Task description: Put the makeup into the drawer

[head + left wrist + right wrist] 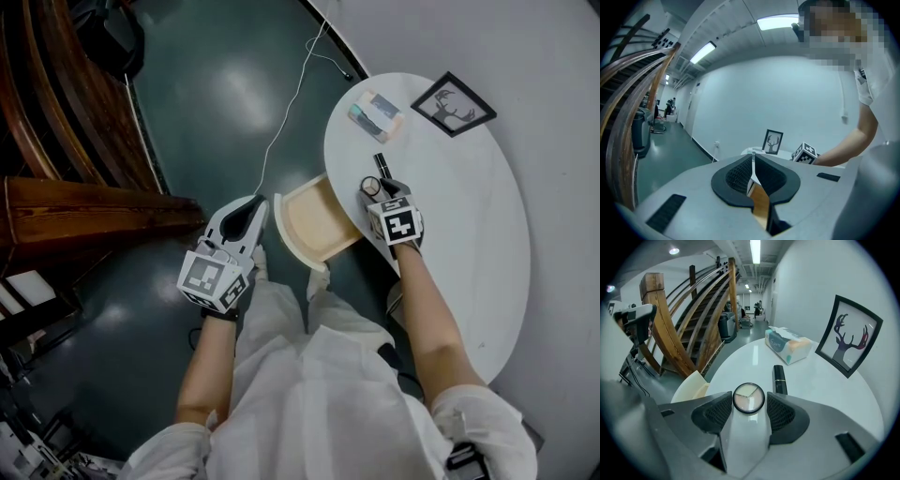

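Observation:
A round compact [371,186] [748,398] lies on the white table [469,234] near its left edge. My right gripper [378,190] [749,404] is open and points down over it, the compact between the pads with a thin gap on each side. A black lipstick tube [381,162] [779,379] lies just beyond the compact. The pale wooden drawer [323,225] [693,385] stands pulled out from under the table and holds nothing. My left gripper [260,208] [753,164] is shut on the drawer's thin white front panel [752,176].
A tissue pack [376,116] [789,345] and a framed deer picture [454,103] [851,336] sit at the table's far end. A white cable [286,112] trails over the dark floor. A wooden staircase [56,112] rises at the left.

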`<state>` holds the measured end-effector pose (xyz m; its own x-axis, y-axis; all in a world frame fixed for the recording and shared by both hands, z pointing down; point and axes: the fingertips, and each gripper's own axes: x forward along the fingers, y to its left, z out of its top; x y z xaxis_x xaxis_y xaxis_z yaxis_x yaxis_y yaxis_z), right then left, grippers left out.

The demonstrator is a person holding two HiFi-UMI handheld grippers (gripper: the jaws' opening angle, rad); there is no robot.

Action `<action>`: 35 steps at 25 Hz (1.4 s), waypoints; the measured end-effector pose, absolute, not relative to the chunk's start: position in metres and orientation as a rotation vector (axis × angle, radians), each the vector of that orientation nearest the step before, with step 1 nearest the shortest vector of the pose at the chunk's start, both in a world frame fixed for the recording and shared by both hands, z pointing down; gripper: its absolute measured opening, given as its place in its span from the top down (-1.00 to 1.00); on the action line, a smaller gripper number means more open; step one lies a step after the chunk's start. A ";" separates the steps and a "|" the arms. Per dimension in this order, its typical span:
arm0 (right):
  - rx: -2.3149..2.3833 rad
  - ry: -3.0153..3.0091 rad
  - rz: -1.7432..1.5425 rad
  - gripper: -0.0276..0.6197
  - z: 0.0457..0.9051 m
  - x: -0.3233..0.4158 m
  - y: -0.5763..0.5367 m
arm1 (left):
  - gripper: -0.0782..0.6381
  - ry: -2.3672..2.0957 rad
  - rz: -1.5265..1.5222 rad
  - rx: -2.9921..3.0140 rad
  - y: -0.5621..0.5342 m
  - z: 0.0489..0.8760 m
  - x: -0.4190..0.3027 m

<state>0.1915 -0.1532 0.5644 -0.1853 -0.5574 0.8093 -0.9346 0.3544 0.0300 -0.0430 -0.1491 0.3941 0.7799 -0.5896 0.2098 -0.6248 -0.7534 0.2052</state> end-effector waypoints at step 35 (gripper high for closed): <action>1.106 -2.018 0.545 0.27 0.554 0.084 -0.147 | 0.70 -1.034 0.192 2.631 -0.150 0.414 -0.088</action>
<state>0.0845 -0.1470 0.5542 -0.3387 -0.5219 0.7829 -0.8451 0.5345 -0.0093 -0.0877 -0.1500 0.4141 0.7310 -0.6411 0.2339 -0.6823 -0.6928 0.2334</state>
